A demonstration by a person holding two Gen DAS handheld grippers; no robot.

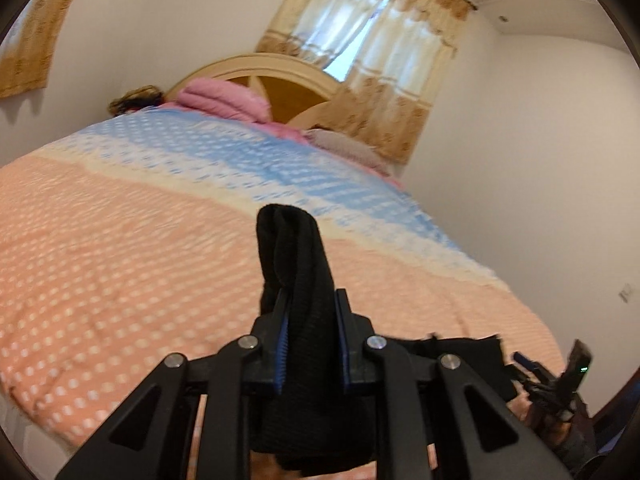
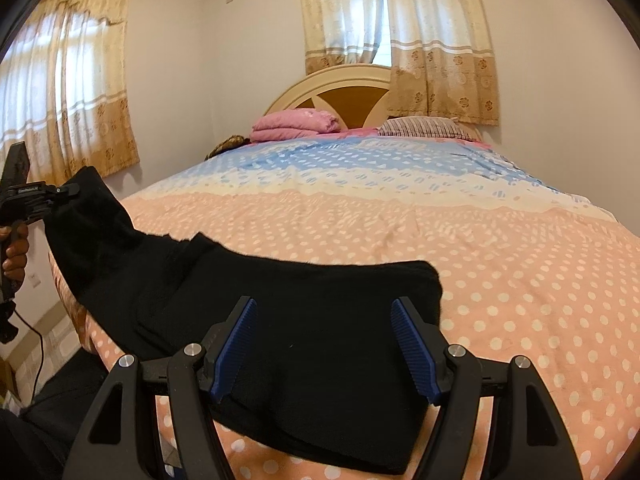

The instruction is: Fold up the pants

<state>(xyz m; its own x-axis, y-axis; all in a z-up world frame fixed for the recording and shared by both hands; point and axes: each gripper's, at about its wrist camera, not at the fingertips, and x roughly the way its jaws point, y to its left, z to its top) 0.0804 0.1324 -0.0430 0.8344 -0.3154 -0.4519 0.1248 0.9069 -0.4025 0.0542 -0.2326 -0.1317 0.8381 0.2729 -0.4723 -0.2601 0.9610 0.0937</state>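
Note:
The black pants [image 2: 304, 320] lie across the near edge of the bed, one end lifted at the left. My left gripper [image 1: 310, 300] is shut on a bunched fold of the pants [image 1: 296, 264] and holds it above the bed; it also shows in the right wrist view [image 2: 60, 191] at the far left, gripping the raised end. My right gripper [image 2: 324, 312] is open, its blue pads either side of the flat pants just above them. It shows in the left wrist view [image 1: 532, 368] at the lower right.
The bed [image 2: 480, 240] has a pink and blue dotted cover. A folded pink blanket [image 2: 296, 122] and a striped pillow [image 2: 424, 127] lie by the headboard. Curtained windows [image 2: 396, 36] are behind and at the left. A cable [image 2: 38, 360] hangs at the left.

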